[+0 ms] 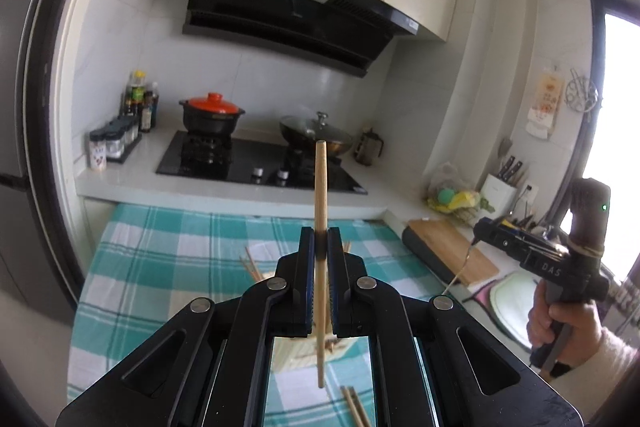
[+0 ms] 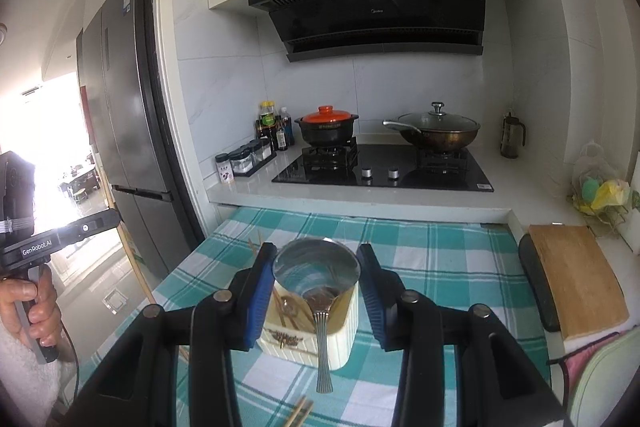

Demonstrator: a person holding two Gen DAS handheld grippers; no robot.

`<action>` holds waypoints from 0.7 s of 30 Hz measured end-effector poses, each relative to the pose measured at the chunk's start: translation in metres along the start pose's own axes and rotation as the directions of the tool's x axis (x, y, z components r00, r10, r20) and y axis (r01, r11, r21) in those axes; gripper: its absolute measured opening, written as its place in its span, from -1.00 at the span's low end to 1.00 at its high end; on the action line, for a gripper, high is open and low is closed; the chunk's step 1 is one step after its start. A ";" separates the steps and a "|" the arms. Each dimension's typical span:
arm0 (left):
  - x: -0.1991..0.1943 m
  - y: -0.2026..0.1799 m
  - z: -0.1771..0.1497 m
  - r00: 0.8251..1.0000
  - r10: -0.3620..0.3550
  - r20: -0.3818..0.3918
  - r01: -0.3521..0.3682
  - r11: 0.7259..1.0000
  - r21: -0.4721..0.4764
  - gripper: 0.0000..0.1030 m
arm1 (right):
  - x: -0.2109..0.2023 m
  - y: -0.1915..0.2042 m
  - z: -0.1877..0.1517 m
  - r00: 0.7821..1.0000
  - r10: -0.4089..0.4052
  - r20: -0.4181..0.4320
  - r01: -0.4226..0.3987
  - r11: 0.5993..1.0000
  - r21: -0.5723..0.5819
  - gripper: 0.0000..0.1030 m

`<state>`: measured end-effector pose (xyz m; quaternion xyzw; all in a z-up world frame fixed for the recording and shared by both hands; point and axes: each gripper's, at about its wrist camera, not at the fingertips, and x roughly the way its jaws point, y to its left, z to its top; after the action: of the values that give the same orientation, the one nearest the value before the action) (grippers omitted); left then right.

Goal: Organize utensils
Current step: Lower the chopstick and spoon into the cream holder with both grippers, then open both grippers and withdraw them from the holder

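My left gripper (image 1: 320, 239) is shut on a wooden chopstick (image 1: 321, 187), which stands almost upright between the pads. Below it, mostly hidden by the gripper, is the cream utensil holder (image 1: 296, 351) on the checked cloth. My right gripper (image 2: 316, 255) is shut on a metal spoon (image 2: 316, 267), its pads against the bowl's edges and the handle hanging down. The holder (image 2: 344, 331) stands right under the spoon with chopsticks inside. Loose chopsticks (image 2: 298, 413) lie on the cloth nearer to me. The right gripper (image 1: 476, 231) also shows at the right of the left wrist view.
Beyond the green checked cloth (image 2: 440, 255) is a counter with a black hob (image 2: 384, 171), an orange-lidded pot (image 2: 326, 129) and a lidded wok (image 2: 436, 131). Spice jars (image 2: 244, 161) stand at the left, a wooden cutting board (image 2: 576, 279) at the right, a fridge (image 2: 128, 115) far left.
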<state>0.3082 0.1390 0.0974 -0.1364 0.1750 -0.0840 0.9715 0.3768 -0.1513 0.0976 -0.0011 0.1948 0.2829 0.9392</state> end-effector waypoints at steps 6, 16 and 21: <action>0.058 0.005 0.012 0.991 0.096 0.095 -0.097 0.995 0.006 -0.92 | 0.039 0.003 0.018 0.995 0.007 0.095 -0.009 1.000 0.023 -0.19; 0.170 0.035 -0.057 0.971 0.133 -0.200 -0.141 0.990 -0.024 -0.92 | 0.163 -0.001 -0.043 0.983 0.001 -0.181 0.003 1.000 0.022 -0.19; 0.185 0.034 -0.083 0.942 0.111 -0.316 -0.125 0.992 -0.024 -0.90 | 0.202 -0.014 -0.072 0.944 0.012 -0.329 0.017 0.996 0.083 -0.17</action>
<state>0.4535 0.1124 -0.0460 -0.1318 0.3369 -0.0425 0.9313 0.5123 -0.0640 -0.0447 -0.0085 0.3605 0.2690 0.8931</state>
